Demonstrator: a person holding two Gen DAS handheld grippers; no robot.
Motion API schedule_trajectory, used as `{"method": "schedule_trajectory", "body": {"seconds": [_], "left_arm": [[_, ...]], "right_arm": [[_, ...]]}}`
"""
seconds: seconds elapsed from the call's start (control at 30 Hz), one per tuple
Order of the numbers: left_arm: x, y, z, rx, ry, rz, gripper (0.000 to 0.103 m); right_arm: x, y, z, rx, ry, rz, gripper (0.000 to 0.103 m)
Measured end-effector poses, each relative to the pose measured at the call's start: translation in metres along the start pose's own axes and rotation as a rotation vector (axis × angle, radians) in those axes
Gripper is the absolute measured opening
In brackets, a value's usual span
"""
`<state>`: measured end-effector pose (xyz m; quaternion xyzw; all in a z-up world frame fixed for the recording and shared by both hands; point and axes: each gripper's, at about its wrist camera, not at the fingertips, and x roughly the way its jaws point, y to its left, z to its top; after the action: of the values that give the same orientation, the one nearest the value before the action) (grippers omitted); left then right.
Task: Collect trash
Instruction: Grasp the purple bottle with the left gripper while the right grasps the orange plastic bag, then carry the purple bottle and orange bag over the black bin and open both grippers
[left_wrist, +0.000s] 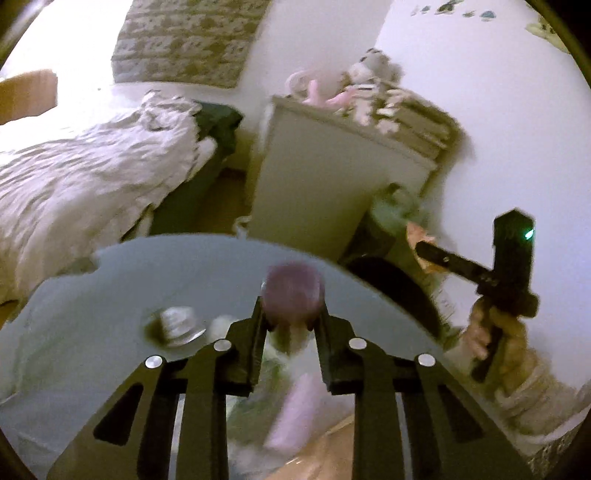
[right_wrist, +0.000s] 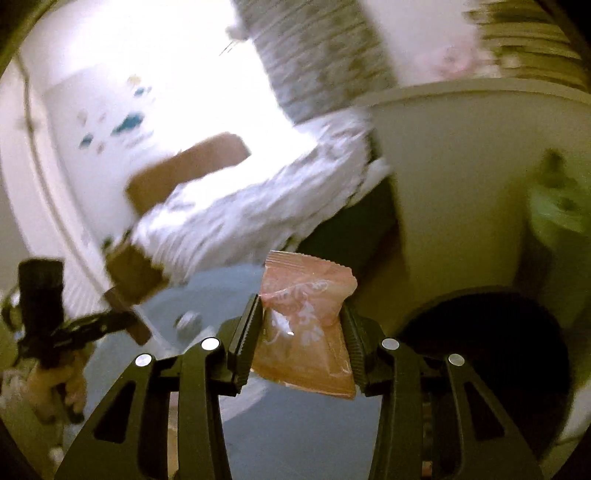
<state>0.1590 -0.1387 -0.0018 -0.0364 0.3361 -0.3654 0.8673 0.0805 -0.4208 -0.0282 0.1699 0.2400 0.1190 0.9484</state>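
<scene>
My left gripper (left_wrist: 291, 314) is shut on a blurred purple round piece of trash (left_wrist: 291, 291), held over a round glass table (left_wrist: 110, 280). My right gripper (right_wrist: 301, 314) is shut on a pink plastic snack wrapper (right_wrist: 306, 325), held near the table's edge. The right gripper also shows in the left wrist view (left_wrist: 421, 251), off to the right, with the pink wrapper (left_wrist: 415, 234) at its tip. The left gripper shows in the right wrist view (right_wrist: 129, 321), at the far left, holding something brown. A dark round bin (right_wrist: 491, 343) lies to the lower right of the wrapper.
A small shiny item (left_wrist: 177, 325) lies on the glass. A bed with rumpled white covers (left_wrist: 85, 170) is to the left. A white cabinet (left_wrist: 317, 184) with plush toys (left_wrist: 362, 85) on top stands behind the table. A green bag (right_wrist: 557, 214) sits by the cabinet.
</scene>
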Motion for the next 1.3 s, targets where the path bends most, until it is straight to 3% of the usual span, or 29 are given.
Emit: {"method": "schedule_trajectory", "body": {"seconds": [0.27,0.6,0.93,1.3], "left_arm": [[0.051,-0.078,0.03,0.032,-0.029,-0.154,0.025],[0.135,-0.139,0.04,0.063,0.033,-0.25,0.025],[0.174,-0.156,0.03,0.068,0.1,-0.248,0.025],[0.185,-0.163,0.026,0.073,0.121,-0.238,0.025]], "right_arm": [[-0.042,-0.091,-0.013,0.192,-0.152,-0.157,0.042],[-0.04,-0.158,-0.02,0.302,-0.147,-0.251,0.042],[-0.038,-0.173,-0.027,0.348,-0.131,-0.251,0.042],[-0.037,-0.169,-0.031,0.366,-0.116,-0.245,0.042]]}}
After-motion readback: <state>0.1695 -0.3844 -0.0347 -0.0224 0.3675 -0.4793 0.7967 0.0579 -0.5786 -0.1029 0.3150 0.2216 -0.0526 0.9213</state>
